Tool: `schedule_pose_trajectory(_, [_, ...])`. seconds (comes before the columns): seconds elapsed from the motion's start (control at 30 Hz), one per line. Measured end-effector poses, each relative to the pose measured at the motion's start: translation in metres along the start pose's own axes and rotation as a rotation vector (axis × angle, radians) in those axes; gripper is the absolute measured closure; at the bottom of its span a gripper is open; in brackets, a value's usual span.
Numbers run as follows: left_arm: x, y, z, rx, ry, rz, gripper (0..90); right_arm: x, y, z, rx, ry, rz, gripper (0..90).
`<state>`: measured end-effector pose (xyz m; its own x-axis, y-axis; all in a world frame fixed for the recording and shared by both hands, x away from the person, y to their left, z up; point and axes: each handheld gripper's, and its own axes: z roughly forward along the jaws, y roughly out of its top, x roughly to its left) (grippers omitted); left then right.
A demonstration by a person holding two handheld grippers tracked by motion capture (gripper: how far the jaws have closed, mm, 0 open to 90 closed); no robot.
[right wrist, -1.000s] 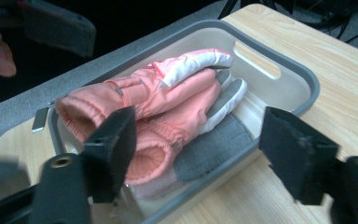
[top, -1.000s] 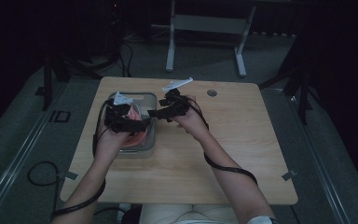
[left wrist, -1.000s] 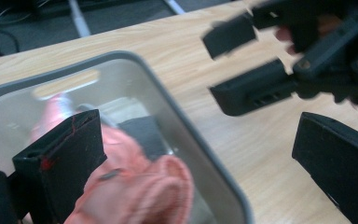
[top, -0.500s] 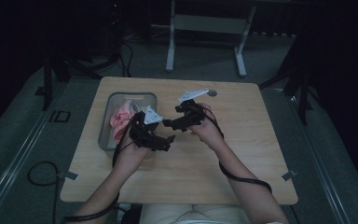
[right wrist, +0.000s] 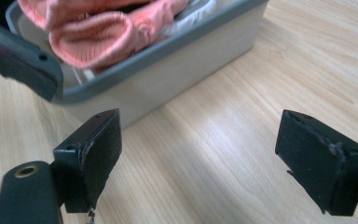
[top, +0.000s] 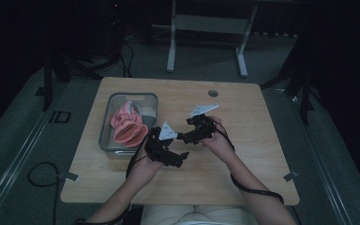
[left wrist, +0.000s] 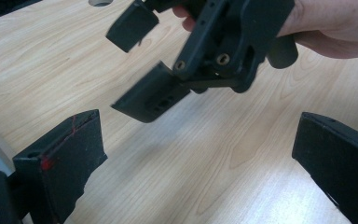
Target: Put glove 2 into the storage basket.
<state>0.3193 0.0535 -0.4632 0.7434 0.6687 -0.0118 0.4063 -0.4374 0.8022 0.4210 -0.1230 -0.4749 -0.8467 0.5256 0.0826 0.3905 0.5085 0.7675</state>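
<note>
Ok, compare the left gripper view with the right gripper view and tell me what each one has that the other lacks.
Left gripper view: the right gripper held in a hand, fingers apart, and a hole in the table. Right gripper view: the grey bin with pink cloth and something white in it. Both: the wooden table and, at the bottom, two black fingers standing wide apart with nothing between them.

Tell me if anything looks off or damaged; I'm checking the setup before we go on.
Mostly tidy. The pink cloth bulges above the rim of the grey bin. The left gripper has red marks on one pad, and a right gripper pad edge looks frayed.
</note>
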Motion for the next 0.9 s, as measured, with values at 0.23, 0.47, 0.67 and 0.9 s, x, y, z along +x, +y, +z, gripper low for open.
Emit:
schedule_pose_trajectory(0.23, [-0.005, -0.017, 0.017, 0.044, -0.038, 0.002, 1.7, -0.001, -0.022, 0.006, 0.023, -0.014, 0.005, 14.3])
schedule_pose_trajectory(0.47, [-0.009, -0.037, 0.029, 0.044, -0.042, 0.018, 1.7, -0.004, -0.039, 0.013, 0.015, -0.010, 0.009, 14.4])
schedule_pose_trajectory(0.67, [-0.009, -0.051, 0.035, 0.050, -0.017, 0.014, 1.7, -0.009, -0.050, 0.016, 0.033, -0.019, 0.028, 14.4])
schedule_pose_trajectory(0.9, [-0.007, -0.062, 0.039, 0.041, -0.032, -0.011, 1.7, -0.010, -0.064, 0.020, 0.037, -0.023, 0.033, 14.3])
